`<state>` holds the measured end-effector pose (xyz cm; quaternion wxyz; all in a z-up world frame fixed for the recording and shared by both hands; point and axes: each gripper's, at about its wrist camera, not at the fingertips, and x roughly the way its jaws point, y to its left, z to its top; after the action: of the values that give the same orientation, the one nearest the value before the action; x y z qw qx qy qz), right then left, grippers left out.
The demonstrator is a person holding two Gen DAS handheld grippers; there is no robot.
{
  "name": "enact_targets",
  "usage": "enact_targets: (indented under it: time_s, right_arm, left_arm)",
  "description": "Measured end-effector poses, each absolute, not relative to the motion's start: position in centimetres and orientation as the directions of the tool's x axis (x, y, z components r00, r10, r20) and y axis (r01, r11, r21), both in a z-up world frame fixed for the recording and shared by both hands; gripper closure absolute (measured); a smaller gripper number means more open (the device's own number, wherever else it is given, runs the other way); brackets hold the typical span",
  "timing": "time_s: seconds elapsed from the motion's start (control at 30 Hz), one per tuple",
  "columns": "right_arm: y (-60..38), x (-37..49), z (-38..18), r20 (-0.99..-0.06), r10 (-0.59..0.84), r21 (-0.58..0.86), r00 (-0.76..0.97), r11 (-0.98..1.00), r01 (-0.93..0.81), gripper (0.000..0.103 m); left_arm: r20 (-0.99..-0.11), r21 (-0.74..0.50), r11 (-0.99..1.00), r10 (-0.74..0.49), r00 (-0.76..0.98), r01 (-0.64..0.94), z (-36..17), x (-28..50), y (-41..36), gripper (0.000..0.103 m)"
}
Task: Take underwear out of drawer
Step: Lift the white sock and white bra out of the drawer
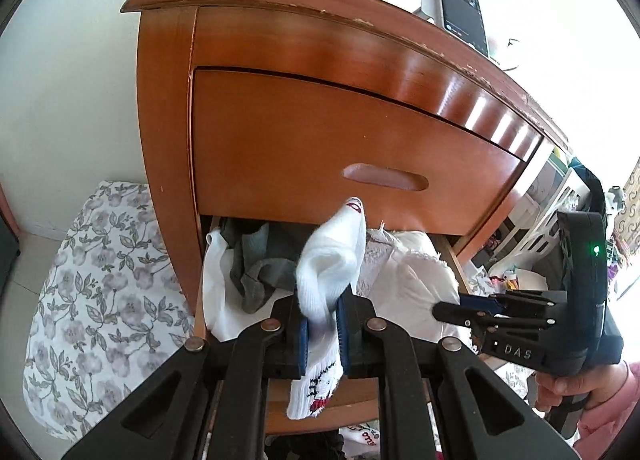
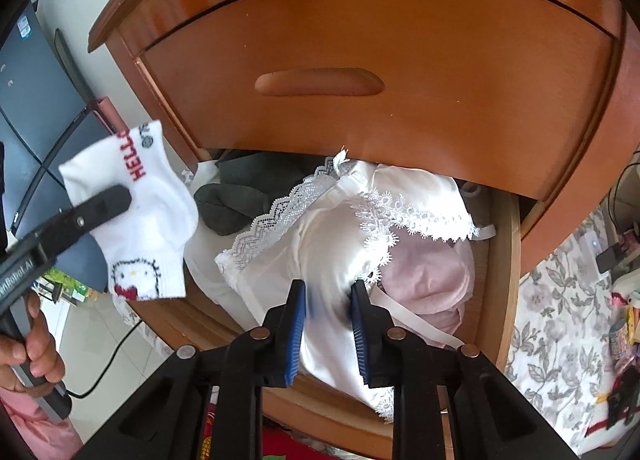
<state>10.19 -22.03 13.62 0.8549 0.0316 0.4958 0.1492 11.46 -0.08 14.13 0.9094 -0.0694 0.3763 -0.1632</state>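
**White sock clamped in left gripper; right gripper pinching satin garment in open drawer**

White sock (image 1: 330,260), printed with red lettering and a cartoon cat face, hangs between the pads of the left gripper (image 1: 323,324). The jaws are closed on it and the sock is lifted clear of the drawer contents. In the right wrist view the same sock sits at 9 o'clock, pinched at mid-length, cuff uppermost.

At 6 o'clock in both views, the lower drawer (image 2: 506,280) of the wooden nightstand (image 1: 280,59) stands pulled open beneath a shut upper drawer with a recessed oval handle (image 2: 320,83). Drawer contents, left to right in the right wrist view: a dark grey garment (image 2: 236,199) at the back left; a white satin undergarment with lace trim (image 2: 320,227) across the centre; a pink padded item (image 2: 432,276) at the right, partly under the lace.

Right gripper (image 2: 328,324) points down at the satin undergarment. Fabric bunches between its blue pads, and the pads press on it; the garment remains inside the drawer.

A hand (image 2: 34,344) grips the left tool at 8 o'clock. Floral fabric (image 1: 100,280) lies left of the nightstand in the left wrist view.
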Motion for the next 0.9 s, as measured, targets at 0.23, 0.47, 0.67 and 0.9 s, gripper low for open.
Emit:
enact_targets:
  time_s: [0.23,0.47,0.67,0.9]
  right_arm:
    - [-21.5,8.9,14.9,-0.808,0.316,0.209,0.497,0.943,-0.258,0.084]
    - [-20.4,7.4,17.1,-0.773,0.366,0.216,0.517,0.919,-0.329,0.087]
    - [-20.3,6.6,18.0,-0.757,0.380,0.229,0.531,0.916,-0.328,0.087]
    - [-19.7,4.5,21.0,-0.703,0.409,0.222,0.582,0.904,-0.366,0.087]
  left_arm:
    - [-0.644,-0.247,0.935,-0.356,0.677,0.256,14.7,10.4,-0.4,0.091]
    - [-0.630,-0.244,0.922,-0.387,0.673,0.302,15.4,9.5,-2.4,0.091]
    - [-0.625,-0.237,0.922,-0.386,0.678,0.306,15.6,8.5,-2.8,0.091]
    - [-0.593,-0.225,0.922,-0.386,0.707,0.315,17.3,7.0,-3.0,0.091]
